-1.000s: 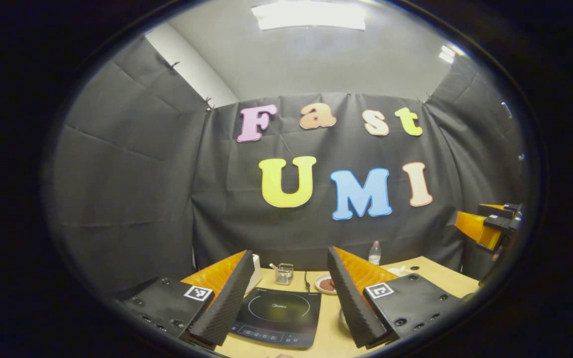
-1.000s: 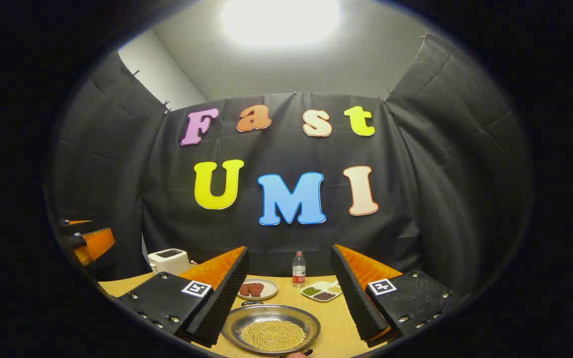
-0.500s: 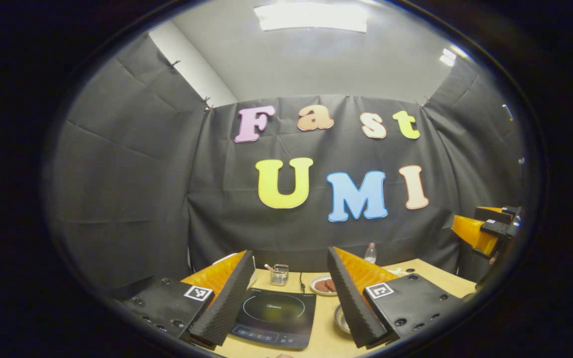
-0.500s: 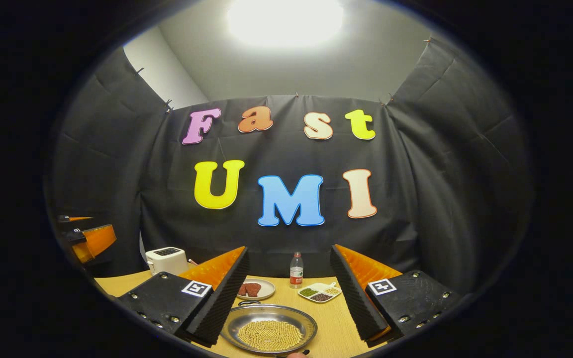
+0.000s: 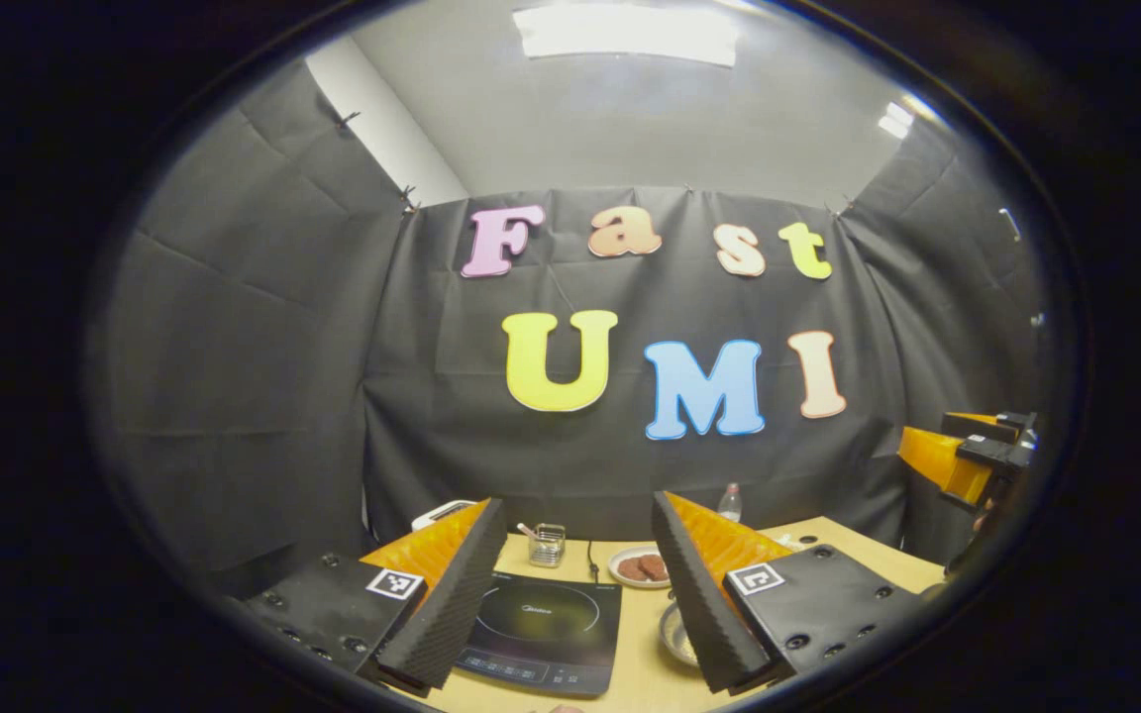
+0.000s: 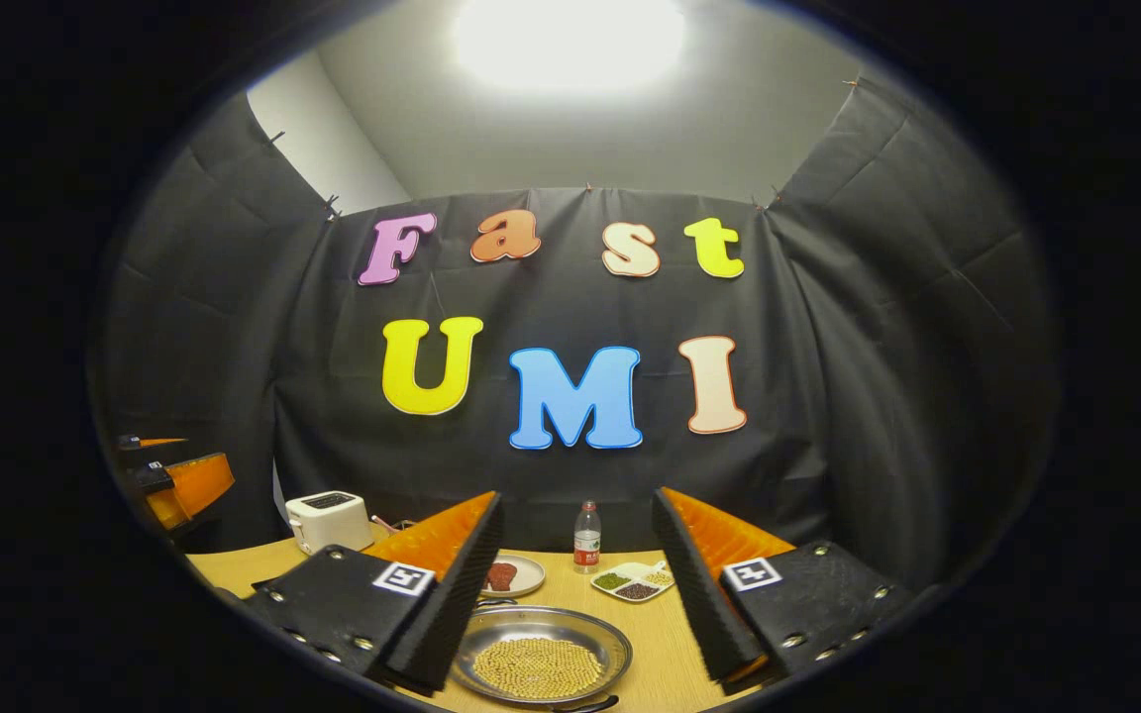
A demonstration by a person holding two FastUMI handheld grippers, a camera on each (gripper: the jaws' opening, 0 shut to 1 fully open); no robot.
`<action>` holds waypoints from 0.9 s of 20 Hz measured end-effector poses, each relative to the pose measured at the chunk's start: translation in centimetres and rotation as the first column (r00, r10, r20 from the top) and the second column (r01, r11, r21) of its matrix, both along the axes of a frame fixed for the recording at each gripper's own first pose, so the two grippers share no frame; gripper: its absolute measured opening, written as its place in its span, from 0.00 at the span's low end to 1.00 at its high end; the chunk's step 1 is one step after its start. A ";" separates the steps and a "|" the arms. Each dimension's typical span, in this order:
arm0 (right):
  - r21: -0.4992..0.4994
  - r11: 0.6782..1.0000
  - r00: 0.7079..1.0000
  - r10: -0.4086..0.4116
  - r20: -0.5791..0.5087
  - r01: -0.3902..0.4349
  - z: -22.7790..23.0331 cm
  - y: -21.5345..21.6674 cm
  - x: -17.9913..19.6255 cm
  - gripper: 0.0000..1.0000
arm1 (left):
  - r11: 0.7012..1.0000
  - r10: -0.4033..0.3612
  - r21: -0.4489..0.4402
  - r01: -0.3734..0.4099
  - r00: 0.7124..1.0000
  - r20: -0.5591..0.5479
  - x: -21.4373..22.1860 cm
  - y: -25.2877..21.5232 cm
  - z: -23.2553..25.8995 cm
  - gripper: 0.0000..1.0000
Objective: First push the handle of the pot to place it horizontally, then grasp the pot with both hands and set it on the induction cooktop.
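Your left hand-held gripper (image 5: 578,555) hangs wide open and empty above the induction cooktop (image 5: 543,632) on the table (image 5: 645,673). Your right hand-held gripper (image 6: 575,555) is also spread wide, empty, above the pot (image 6: 541,654) of yellow grains.

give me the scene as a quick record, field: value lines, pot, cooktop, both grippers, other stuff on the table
pot: shallow metal pot holding yellowish grains, on the table, handle at its near edge
induction cooktop: black cooktop flat on the table, nothing on it
left gripper: left gripper open, above the cooktop, holding nothing
right gripper: right gripper open, above the pot, holding nothing
task state: pot not yet on the cooktop
other items: toaster, bottle, plate of reddish-brown food, divided dish of beans, small clear container
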State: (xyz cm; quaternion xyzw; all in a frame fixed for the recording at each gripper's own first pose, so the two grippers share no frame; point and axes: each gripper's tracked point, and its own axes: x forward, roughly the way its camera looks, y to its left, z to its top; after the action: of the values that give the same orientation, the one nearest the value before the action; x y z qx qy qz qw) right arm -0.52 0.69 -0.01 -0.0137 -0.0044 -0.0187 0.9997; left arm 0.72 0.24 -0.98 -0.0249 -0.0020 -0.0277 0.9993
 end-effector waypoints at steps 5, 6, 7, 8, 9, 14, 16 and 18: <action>-0.024 0.999 1.000 0.022 -0.017 -0.022 -0.4 2.2 -0.1 0.53 | 1.000 -0.005 0.011 0.004 1.000 0.019 0.2 1.7 0.3 0.99; -0.025 0.999 0.999 0.041 -0.025 -0.042 -0.7 2.5 0.0 0.50 | 1.000 -0.007 0.013 0.006 1.000 0.022 0.4 2.1 0.3 0.99; -0.042 0.998 0.998 0.044 -0.042 -0.045 -0.9 3.3 -0.7 0.47 | 1.000 -0.009 0.015 0.009 1.000 0.025 0.4 2.4 0.4 0.98; -0.054 0.999 1.000 0.000 -0.031 -0.002 -0.7 2.5 -0.3 0.36 | 1.000 -0.012 0.018 0.011 1.000 0.027 0.4 2.9 0.4 0.97; -0.051 0.999 1.000 0.010 -0.028 -0.012 -1.0 3.0 -0.3 0.00 | 1.000 -0.015 0.024 0.015 0.999 0.030 0.5 3.3 0.4 0.96; -0.064 0.993 0.986 0.093 -0.137 -0.103 -4.6 6.2 -0.6 0.07 | 0.999 -0.032 0.017 0.032 0.999 0.038 0.8 5.2 0.3 0.96; -0.074 0.987 0.974 0.130 -0.184 -0.146 -6.1 7.0 -0.9 0.07 | 0.999 -0.023 0.028 0.023 0.999 0.035 1.0 6.1 0.2 0.95; -0.101 0.978 0.962 0.156 -0.223 -0.182 -7.6 7.4 -1.1 0.07 | 0.999 -0.022 0.028 0.021 0.999 0.041 1.3 6.1 0.2 0.99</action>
State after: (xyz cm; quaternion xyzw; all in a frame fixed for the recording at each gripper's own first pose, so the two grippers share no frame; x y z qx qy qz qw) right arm -1.61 8.05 -7.61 -0.0756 0.1007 0.0685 0.9897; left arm 2.05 6.36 -0.82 -0.0107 -0.0222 -0.0391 0.9989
